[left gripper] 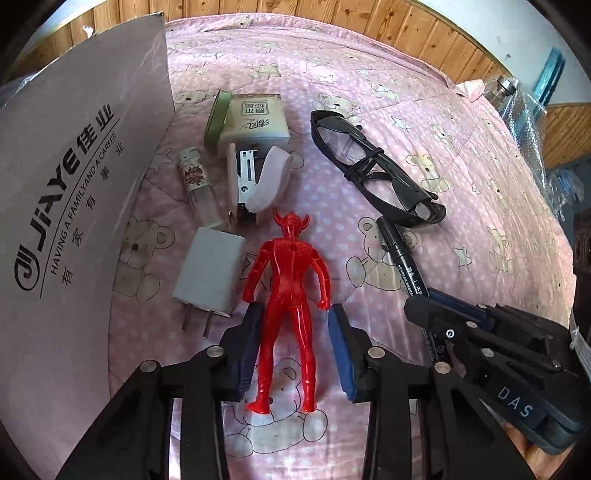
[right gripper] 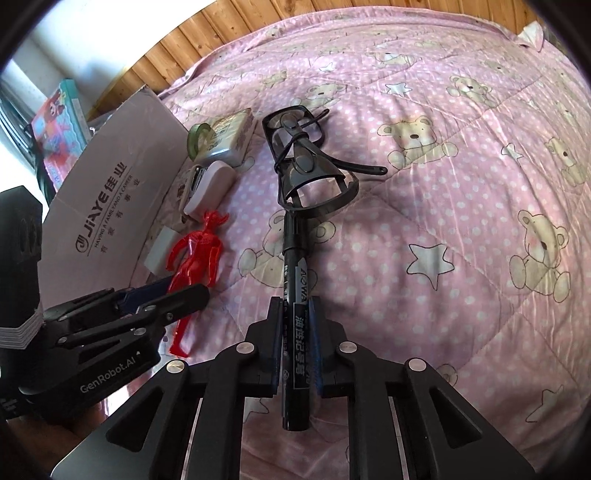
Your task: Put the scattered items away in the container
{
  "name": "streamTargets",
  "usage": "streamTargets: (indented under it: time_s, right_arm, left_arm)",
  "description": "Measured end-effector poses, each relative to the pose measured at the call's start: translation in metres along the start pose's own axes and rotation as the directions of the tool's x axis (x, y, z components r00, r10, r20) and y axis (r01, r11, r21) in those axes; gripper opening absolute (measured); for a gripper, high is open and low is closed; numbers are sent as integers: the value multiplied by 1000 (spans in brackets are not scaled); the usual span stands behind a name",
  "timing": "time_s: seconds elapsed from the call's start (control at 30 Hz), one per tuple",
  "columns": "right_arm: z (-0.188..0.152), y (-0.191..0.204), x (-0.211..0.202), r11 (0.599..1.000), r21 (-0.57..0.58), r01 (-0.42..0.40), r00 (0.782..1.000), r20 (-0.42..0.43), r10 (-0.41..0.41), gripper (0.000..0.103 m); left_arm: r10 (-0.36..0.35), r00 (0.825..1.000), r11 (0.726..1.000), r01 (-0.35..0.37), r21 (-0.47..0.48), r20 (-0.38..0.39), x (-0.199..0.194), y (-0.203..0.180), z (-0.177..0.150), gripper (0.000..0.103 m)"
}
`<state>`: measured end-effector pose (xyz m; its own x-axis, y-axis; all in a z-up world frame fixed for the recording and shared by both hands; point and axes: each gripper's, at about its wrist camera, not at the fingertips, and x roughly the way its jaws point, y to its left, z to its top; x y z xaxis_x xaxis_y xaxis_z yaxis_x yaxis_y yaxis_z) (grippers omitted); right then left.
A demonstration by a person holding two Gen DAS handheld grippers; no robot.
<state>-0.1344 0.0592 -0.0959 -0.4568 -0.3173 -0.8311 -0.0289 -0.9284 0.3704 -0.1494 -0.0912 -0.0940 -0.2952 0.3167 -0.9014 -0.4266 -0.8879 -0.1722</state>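
A red toy figure [left gripper: 291, 284] lies face down on the pink bear-print bedspread [left gripper: 461, 192]. My left gripper [left gripper: 295, 308] is open, one blue pad on either side of the figure's legs, not touching. My right gripper [right gripper: 295, 306] is shut on a black marker [right gripper: 295, 258], whose far end points at the black glasses [right gripper: 306, 162]. From the right wrist, the left gripper [right gripper: 181, 290] straddles the red figure [right gripper: 195, 251]. The cardboard box [left gripper: 74, 184] printed JIAYE stands to the left.
Beside the box lie a white charger plug [left gripper: 208, 273], a lighter [left gripper: 195, 177], a white stapler [left gripper: 255, 181], a tissue pack [left gripper: 255, 118] and a green tape roll [left gripper: 216, 114]. Wooden panelling [left gripper: 332, 18] borders the bed. Bubble wrap [left gripper: 524, 107] sits at the right.
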Motion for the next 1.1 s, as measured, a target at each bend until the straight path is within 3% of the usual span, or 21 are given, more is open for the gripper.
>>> streamTargets:
  time_s: [0.37,0.43,0.67,0.73,0.8,0.87,1.0,1.1]
  right_arm:
    - [-16,11,-27,1000,-2,-27,999,24,27,14]
    - [-19,14,-30,1000,-5,-31,999,26,31,14]
    - [-32,15,-25,1000,-1,-7,1000,0,7,14]
    - [-36,12,-21,1000,6,2,1000,-12,-2,14]
    - [-37,7,-17,1000,19,6,1000,-14,-6,16]
    - [-35,7,-15,1000,8,2,1000,-6,-2,16]
    - [-28,8,-10,1000,-18,2,1000,4,-2,15]
    - [-25,7,-10,1000,-23,-8,1000,-1,8,14]
  left_arm:
    - [-41,999,998,42,-38,17,-28,6,-15,25]
    - [-43,999,999,44,-31,24,-32,4,-16,11]
    - [-63,998,998,63,-11,26,-38,0,-25,11]
    - [-63,998,998,62,27,10,-30,-8,-27,16]
    - [-58,998,997,58,49,-2,-19,-17,-28,30]
    - [-52,999,997,52,52,6,-10,-21,-28,31]
    - [-34,998,996,30,82,49,-2,-28,-22,16]
    - [-40,998,997,37,68,51,1,-26,-17,15]
